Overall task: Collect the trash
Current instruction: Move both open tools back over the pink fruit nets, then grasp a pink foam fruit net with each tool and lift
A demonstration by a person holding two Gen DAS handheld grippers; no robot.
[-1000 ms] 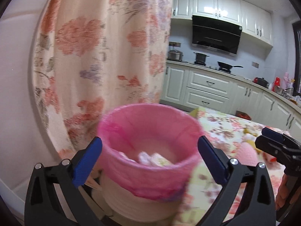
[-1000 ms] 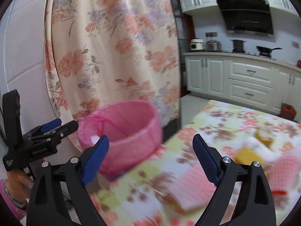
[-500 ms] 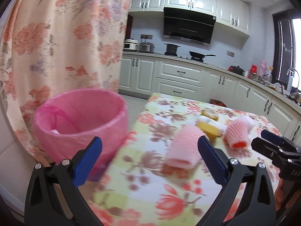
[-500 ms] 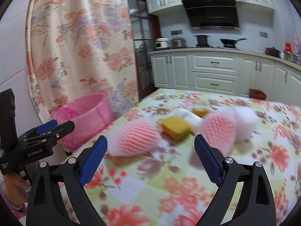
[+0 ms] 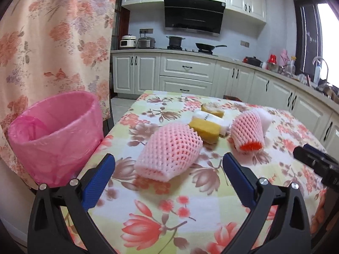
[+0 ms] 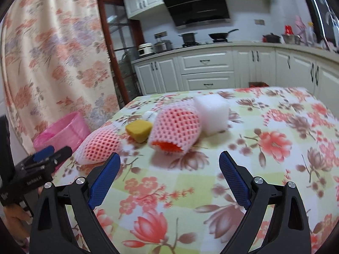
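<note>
Left gripper [image 5: 168, 172] wide open, empty, above the floral-clothed table [image 5: 169, 211]. Just beyond it, pale pink foam-net sleeve [image 5: 169, 151]. Right gripper [image 6: 169, 170] likewise spread, empty, short of orange-lined pink foam-net sleeve [image 6: 175, 130]. Left of the table, pink-lined round bin [image 5: 56, 134].

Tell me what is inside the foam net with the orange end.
The foam net shows an orange inner layer at its open end; whether it holds anything deeper is hidden by the mesh.
</note>
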